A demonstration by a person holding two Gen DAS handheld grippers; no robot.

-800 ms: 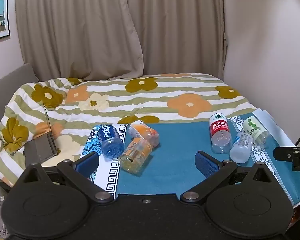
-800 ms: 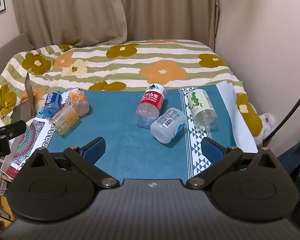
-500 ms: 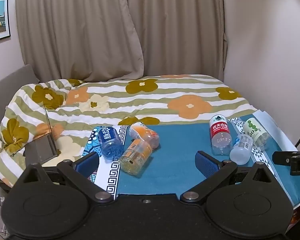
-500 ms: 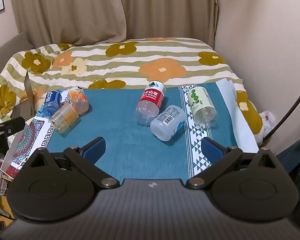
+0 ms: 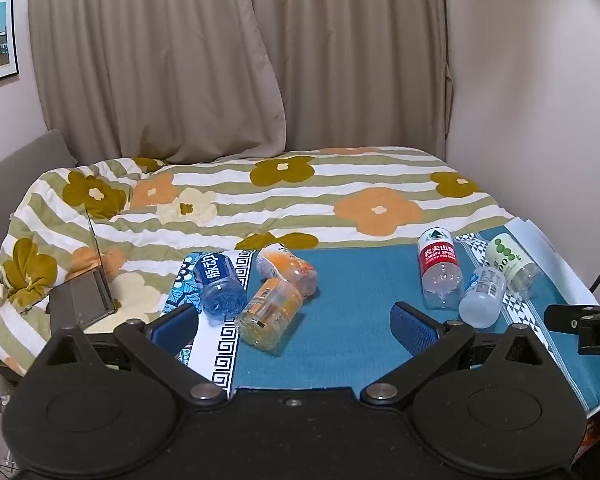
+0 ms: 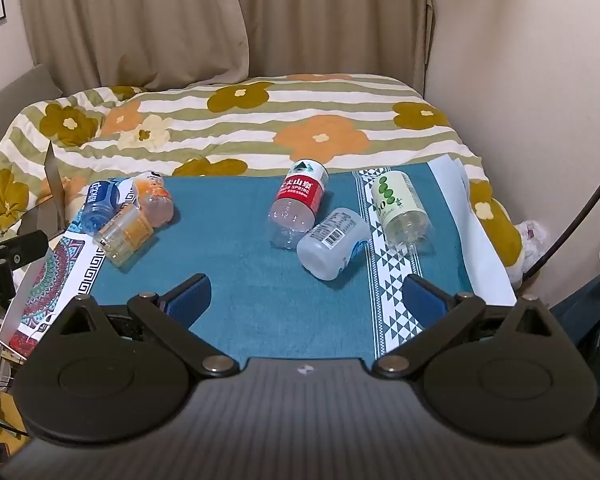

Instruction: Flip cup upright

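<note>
Several cut-off bottle cups lie on their sides on a blue cloth (image 5: 352, 308). On the left lie a blue cup (image 5: 220, 284), an orange cup (image 5: 288, 268) and a clear orange-label cup (image 5: 270, 314). On the right lie a red-label cup (image 6: 298, 206), a frosted white cup (image 6: 334, 242) and a green-dot cup (image 6: 400, 208). My left gripper (image 5: 294, 320) is open and empty, near the clear orange-label cup. My right gripper (image 6: 306, 296) is open and empty, just short of the frosted cup.
The cloth lies on a bed with a striped flower quilt (image 5: 300, 196). A grey notebook-like object (image 5: 84, 300) sits at the left. Curtains (image 5: 220, 60) hang behind; a wall (image 6: 520, 80) stands at the right. A black cable (image 6: 580, 216) hangs off the right side.
Both grippers have drifted slightly back and up, so the cups sit a little lower and farther in view. The cups have not moved. Both grippers stay open.
</note>
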